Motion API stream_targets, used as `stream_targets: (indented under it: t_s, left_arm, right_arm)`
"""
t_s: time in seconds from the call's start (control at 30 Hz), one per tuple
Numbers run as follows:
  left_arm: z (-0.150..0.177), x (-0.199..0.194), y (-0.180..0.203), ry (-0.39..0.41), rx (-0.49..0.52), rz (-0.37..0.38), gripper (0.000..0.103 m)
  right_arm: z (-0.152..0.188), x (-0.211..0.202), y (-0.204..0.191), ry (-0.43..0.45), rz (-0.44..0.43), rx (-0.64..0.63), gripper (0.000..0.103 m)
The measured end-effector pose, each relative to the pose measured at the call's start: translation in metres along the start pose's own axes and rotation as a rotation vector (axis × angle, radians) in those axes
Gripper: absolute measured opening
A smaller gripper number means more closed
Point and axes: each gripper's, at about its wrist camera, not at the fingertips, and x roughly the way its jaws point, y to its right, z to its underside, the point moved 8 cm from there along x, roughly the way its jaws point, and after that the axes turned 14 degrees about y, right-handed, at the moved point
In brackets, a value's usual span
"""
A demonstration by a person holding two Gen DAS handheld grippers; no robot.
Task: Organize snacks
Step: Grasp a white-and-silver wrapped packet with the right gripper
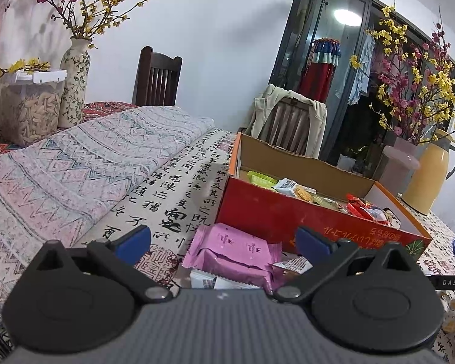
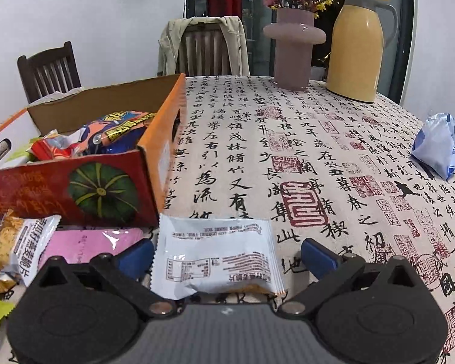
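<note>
Both tongs stand released, gripping nothing. The left tongs (image 1: 223,241) hover over a pink snack packet (image 1: 233,250) lying on the counter (image 1: 179,188) just beside the near wall of the red cardboard box (image 1: 276,212), which holds assorted wrapped snacks (image 1: 303,192). The right tongs (image 2: 227,256) straddle a white packet (image 2: 215,256) lying face-down off the box's near right corner. A yellow thermos (image 2: 356,45) and a mauve vase (image 2: 294,48) stand at the counter's far edge
</note>
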Motion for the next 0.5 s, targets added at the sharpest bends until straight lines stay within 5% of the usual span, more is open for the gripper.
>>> stream_targets:
  t_s: [0.3,0.5]
  left_arm:
    - [-0.001,-0.001,-0.001,0.004,-0.01,0.002,0.103]
    - [-0.001,-0.001,-0.002,0.004,-0.015,0.002,0.103]
  right_arm:
    - [-0.002,0.001,0.004,-0.008,-0.026,0.003,0.102]
    - [-0.001,-0.012,0.009,0.043,-0.023,0.014,0.072]
